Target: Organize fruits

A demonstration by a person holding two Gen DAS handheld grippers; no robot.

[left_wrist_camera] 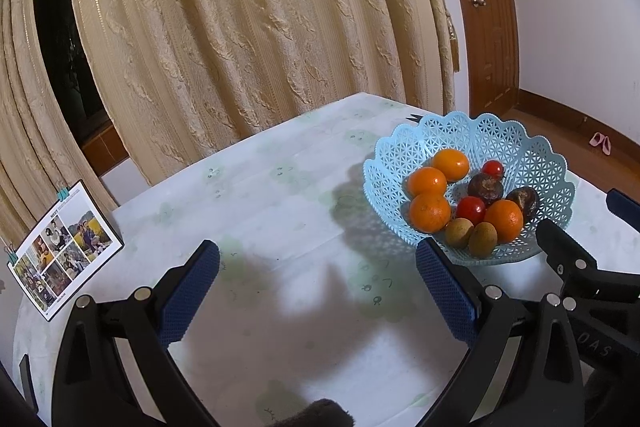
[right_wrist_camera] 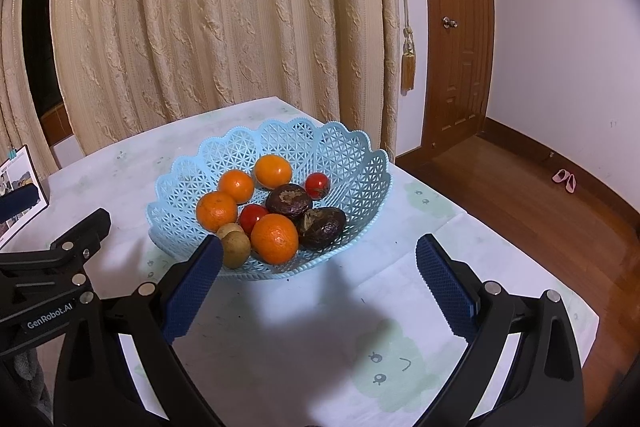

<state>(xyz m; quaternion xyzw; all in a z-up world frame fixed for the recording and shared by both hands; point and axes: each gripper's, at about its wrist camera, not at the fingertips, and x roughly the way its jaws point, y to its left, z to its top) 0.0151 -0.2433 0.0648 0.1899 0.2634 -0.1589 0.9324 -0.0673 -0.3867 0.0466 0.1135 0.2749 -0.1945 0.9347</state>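
Right wrist view puts the blue basket (right_wrist_camera: 269, 147) of fruit straight ahead of the right hand-held gripper (right_wrist_camera: 318, 259), near the table's (right_wrist_camera: 420, 307) far right corner. Its jaws stand wide apart, holding nothing. The left hand-held gripper (left_wrist_camera: 318, 261), equally wide and empty, has the basket off to its right, so the right one looks nearer.

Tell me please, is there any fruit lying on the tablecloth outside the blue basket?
No, every fruit in view sits inside the blue basket, and the tablecloth around it holds none.
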